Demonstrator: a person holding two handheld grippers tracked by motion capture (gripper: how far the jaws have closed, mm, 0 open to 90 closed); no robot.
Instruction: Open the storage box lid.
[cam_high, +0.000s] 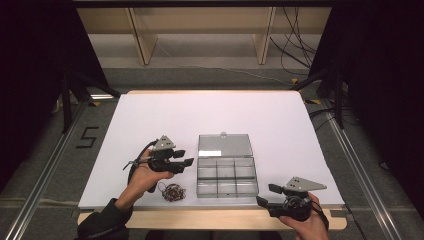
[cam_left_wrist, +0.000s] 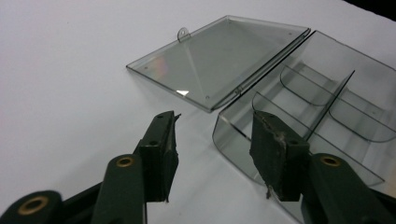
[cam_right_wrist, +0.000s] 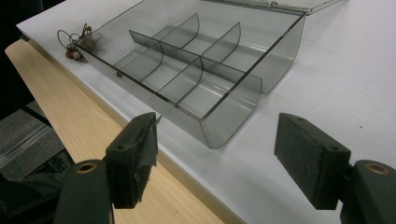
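A clear smoky plastic organiser box (cam_high: 227, 177) with several compartments lies open near the table's front, and its lid (cam_high: 223, 145) lies flat behind it. All its compartments look bare. A small tangle of dark and reddish bands (cam_high: 172, 191) rests on the white sheet to the box's left. My left gripper (cam_high: 184, 157) hovers just left of the box, jaws open and nothing between them. In the left gripper view the box (cam_left_wrist: 336, 93) and lid (cam_left_wrist: 219, 60) lie ahead of my left gripper (cam_left_wrist: 215, 122). My right gripper (cam_high: 267, 195) stands open at the box's front right corner, holding nothing.
The white sheet (cam_high: 200, 115) covers the table, and a wooden strip (cam_high: 210, 217) runs along the front edge. In the right gripper view the box (cam_right_wrist: 187, 60) sits close to that edge, with the tangle (cam_right_wrist: 74, 44) beyond its far corner. Cables lie on the floor at the back.
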